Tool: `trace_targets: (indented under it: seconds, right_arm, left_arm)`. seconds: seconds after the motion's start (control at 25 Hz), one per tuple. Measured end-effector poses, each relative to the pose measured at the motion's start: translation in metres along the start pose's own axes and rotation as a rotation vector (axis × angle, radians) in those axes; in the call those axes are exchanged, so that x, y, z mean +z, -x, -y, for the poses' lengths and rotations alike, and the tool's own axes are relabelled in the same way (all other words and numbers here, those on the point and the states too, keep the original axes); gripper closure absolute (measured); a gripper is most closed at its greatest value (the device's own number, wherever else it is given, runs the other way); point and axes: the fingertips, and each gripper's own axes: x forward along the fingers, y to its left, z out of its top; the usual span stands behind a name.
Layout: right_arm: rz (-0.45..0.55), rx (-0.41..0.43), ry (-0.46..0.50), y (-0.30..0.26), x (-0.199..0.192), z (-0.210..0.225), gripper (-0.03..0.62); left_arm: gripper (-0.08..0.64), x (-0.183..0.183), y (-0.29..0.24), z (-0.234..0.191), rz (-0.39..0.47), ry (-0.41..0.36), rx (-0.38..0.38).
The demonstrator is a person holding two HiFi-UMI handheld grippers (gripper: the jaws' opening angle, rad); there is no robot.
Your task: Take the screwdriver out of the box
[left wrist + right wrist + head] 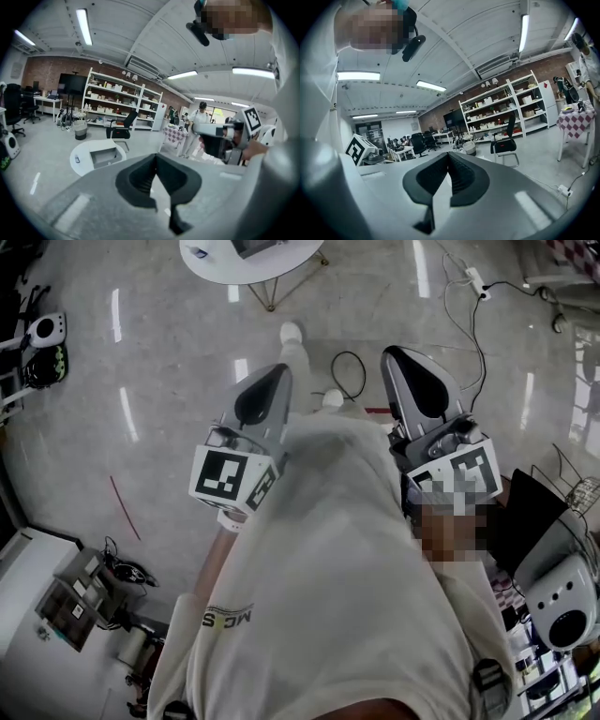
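Left gripper [156, 158] and right gripper [448, 155] are held either side of the person's torso. The fingers [140, 177] of both are closed together, with nothing between them. The box [104, 156] stands on the round white surface [78, 164], well apart from both grippers. The screwdriver cannot be made out.

The head view looks steeply down past the person's shirt [319, 596], close over the left gripper [279, 373] and right gripper [396, 354], to the floor [169, 352]. Each gripper view sits just behind its own jaws, facing roughly level across the room; both share the white shelving [117, 101].
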Motion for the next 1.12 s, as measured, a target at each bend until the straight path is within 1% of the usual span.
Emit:
trace_targets:
  seconds: [0.16, 0.24, 0.32, 0.4, 0.56, 0.68, 0.84, 1.0, 1.12]
  right_arm:
    - [-0.023, -0.014, -0.005, -0.058, 0.014, 0.026, 0.599]
    - [-0.031, -0.022, -0.004, -0.097, 0.028, 0.031, 0.6]
    - [-0.034, -0.034, 0.006, -0.144, 0.047, 0.031, 0.6]
    - [-0.029, -0.041, 0.018, -0.18, 0.065, 0.038, 0.598]
    - [-0.013, -0.075, 0.022, -0.227, 0.089, 0.064, 0.6]
    - [-0.016, -0.112, 0.025, -0.267, 0.1, 0.074, 0.599]
    - [-0.02, -0.173, 0.006, -0.309, 0.104, 0.089, 0.6]
    - [-0.046, -0.216, -0.009, -0.325, 0.098, 0.102, 0.598]
    - [-0.06, -0.21, 0.004, -0.33, 0.097, 0.106, 0.599]
  left_arm:
    - [0.559, 0.03, -0.047, -0.045, -0.002, 0.003, -0.045]
    - [0.56, 0.056, -0.061, -0.08, 0.005, -0.004, -0.057]
    - [0.56, 0.086, -0.068, -0.122, 0.027, 0.0, -0.061]
    - [0.559, 0.11, -0.08, -0.156, 0.051, 0.009, -0.062]
    - [0.56, 0.138, -0.117, -0.198, 0.051, 0.002, -0.085]
    - [0.56, 0.16, -0.135, -0.24, 0.058, -0.009, -0.111]
    - [0.56, 0.173, -0.161, -0.287, 0.037, -0.02, -0.145]
    - [0.56, 0.166, -0.181, -0.303, 0.003, -0.017, -0.196]
    - [0.56, 0.165, -0.189, -0.309, -0.007, -0.015, -0.2]
